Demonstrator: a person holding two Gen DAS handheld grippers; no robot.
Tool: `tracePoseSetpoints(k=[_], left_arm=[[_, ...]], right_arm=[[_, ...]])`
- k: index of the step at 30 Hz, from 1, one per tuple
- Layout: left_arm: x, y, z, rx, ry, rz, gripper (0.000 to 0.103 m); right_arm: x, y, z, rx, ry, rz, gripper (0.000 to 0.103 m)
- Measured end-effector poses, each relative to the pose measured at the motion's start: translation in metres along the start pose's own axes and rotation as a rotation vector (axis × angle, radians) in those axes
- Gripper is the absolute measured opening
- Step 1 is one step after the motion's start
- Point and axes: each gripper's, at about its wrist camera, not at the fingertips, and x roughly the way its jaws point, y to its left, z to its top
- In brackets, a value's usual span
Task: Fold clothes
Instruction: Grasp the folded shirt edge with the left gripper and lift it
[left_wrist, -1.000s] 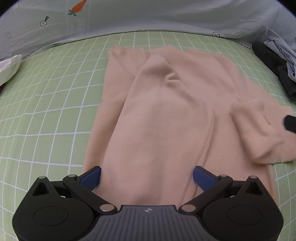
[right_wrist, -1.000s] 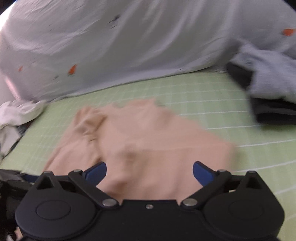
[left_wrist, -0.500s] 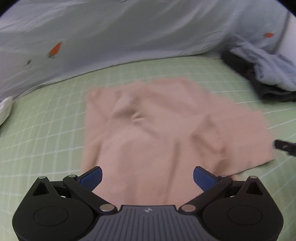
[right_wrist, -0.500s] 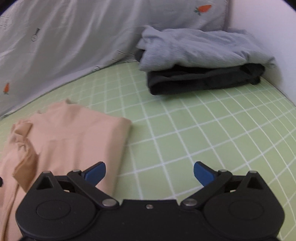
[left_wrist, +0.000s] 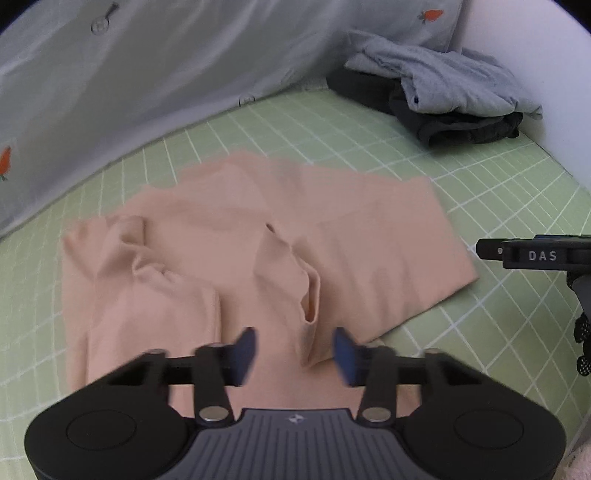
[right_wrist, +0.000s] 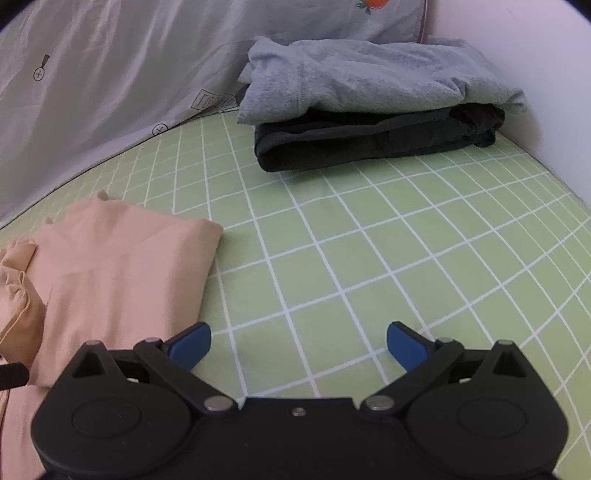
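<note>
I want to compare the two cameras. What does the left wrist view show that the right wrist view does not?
Only the left wrist view shows the whole peach knit garment with its folded-in sleeve, the open left gripper over it, and the right gripper from the side.

Only the right wrist view shows the open right gripper over bare green checked sheet.

Both show the folded grey garment stacked on the black garment.

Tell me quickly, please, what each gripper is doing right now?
Left gripper: open, empty, over the peach garment.
Right gripper: open, empty.

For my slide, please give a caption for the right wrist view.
Open right gripper above green checked sheet, beside peach garment.
</note>
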Motion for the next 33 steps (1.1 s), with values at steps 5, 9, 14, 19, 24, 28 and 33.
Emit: tracePoseSetpoints(k=[5,9,14,19,24,28,33], left_arm=[[-0.001,0.008,0.000,-0.034,-0.057,-0.010,0.004],[-0.018,0.022,0.002,-0.073,-0.139,0.031,0.003],[-0.040,0.065,-0.005,-0.142,-0.221,0.139,0.003],[-0.058,0.125,-0.016,-0.233,-0.261,0.216,0.003],[-0.080,0.180,-0.023,-0.287,-0.317,0.257,0.003],[-0.093,0.222,-0.032,-0.336,-0.352,0.300,0.003],[-0.103,0.278,-0.054,-0.462,-0.363,0.347,0.003]], right_arm=[[-0.005,-0.002,-0.003,-0.003,0.007,-0.006,0.103],[-0.014,0.001,-0.007,-0.012,0.002,-0.018,0.103],[-0.031,0.014,-0.019,-0.032,-0.001,-0.026,0.103],[-0.045,0.046,-0.040,-0.070,0.011,-0.041,0.103],[-0.057,0.082,-0.059,-0.118,0.021,-0.055,0.103],[-0.067,0.110,-0.074,-0.157,0.029,-0.065,0.103],[-0.076,0.142,-0.090,-0.211,0.040,-0.070,0.103]])
